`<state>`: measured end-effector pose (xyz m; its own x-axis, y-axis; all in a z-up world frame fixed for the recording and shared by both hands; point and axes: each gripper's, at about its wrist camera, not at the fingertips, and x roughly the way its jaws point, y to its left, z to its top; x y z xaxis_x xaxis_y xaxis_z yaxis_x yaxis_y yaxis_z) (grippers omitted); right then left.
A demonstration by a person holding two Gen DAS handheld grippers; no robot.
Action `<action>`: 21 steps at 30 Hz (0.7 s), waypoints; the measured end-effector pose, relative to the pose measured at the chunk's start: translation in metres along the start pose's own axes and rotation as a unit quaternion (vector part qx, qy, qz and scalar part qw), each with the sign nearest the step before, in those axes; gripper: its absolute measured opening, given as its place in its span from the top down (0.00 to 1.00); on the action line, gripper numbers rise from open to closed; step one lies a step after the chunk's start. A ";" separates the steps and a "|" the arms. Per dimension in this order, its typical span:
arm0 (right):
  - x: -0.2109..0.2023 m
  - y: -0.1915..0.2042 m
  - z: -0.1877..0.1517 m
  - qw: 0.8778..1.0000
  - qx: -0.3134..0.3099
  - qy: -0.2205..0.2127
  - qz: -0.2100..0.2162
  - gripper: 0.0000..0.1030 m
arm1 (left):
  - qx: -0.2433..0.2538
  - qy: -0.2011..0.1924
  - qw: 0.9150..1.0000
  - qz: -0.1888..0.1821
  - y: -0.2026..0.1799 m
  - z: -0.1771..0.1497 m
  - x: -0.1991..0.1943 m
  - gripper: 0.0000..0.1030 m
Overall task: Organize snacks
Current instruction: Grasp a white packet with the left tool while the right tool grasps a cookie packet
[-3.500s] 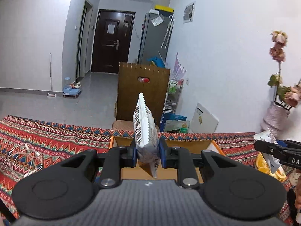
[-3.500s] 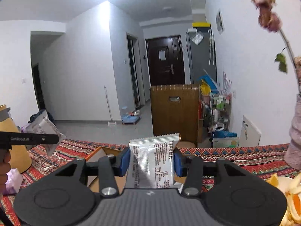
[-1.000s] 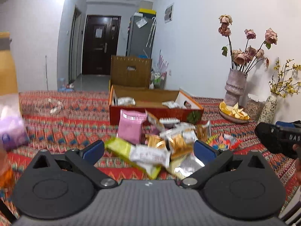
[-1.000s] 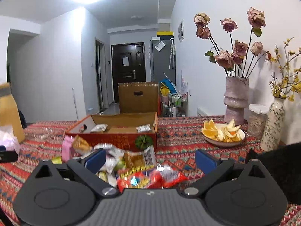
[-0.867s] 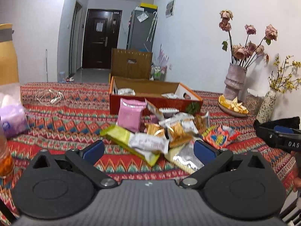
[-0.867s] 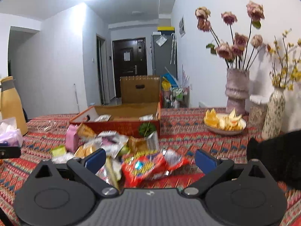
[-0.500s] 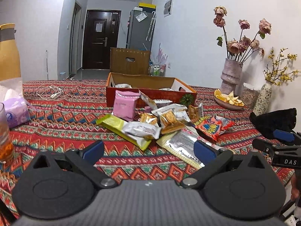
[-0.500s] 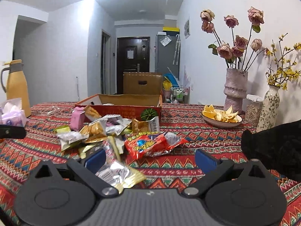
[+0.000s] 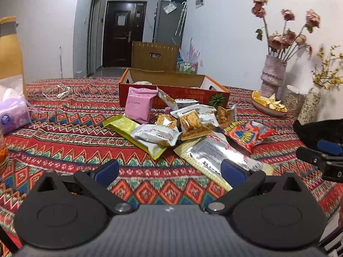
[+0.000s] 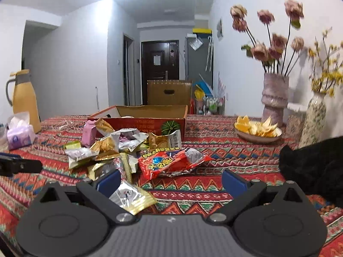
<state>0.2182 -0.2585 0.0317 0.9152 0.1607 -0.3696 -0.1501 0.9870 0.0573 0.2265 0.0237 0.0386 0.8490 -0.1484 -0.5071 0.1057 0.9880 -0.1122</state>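
Observation:
A heap of snack packets lies on the patterned tablecloth [image 9: 64,141] in front of an open red cardboard box [image 9: 173,91], also in the right wrist view [image 10: 137,124]. The heap holds a pink packet [image 9: 139,105], a yellow-green bar [image 9: 130,133], a silver packet [image 9: 216,153] and a red packet [image 9: 246,133], also seen from the right [image 10: 167,162]. My left gripper [image 9: 170,169] is open and empty, low over the cloth before the heap. My right gripper [image 10: 170,181] is open and empty, near the red packet, with a silver-gold packet [image 10: 130,197] by its left finger.
A yellow thermos [image 10: 24,98] and a tissue pack [image 9: 11,111] stand at the left. A plate of orange slices [image 10: 257,129], two flower vases [image 10: 274,98] and a black cloth [image 10: 310,167] are at the right. White earphones [image 9: 56,92] lie far left.
Both grippers let go of the packets they held over the box, opened and pulled back and down toward the near table edge. The heap now lies ahead of them.

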 end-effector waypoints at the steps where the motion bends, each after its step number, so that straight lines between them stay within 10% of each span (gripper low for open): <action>1: 0.005 -0.001 0.002 1.000 0.006 0.004 0.006 0.05 | -0.005 0.003 1.000 -0.001 0.002 0.004 0.007 0.01; 17: 0.093 0.049 0.038 0.997 -0.036 0.043 0.058 0.27 | 0.109 0.060 0.989 -0.085 0.022 0.049 0.139 0.16; 21: 0.120 0.075 0.046 0.994 -0.058 0.046 0.080 0.37 | 0.095 0.046 0.989 -0.103 0.033 0.046 0.136 0.47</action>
<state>0.3345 -0.1649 0.0345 0.8389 0.3095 -0.4477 -0.3378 0.9410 0.0175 0.3694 0.0380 0.0054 0.7492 -0.3426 -0.5669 0.3753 0.9248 -0.0628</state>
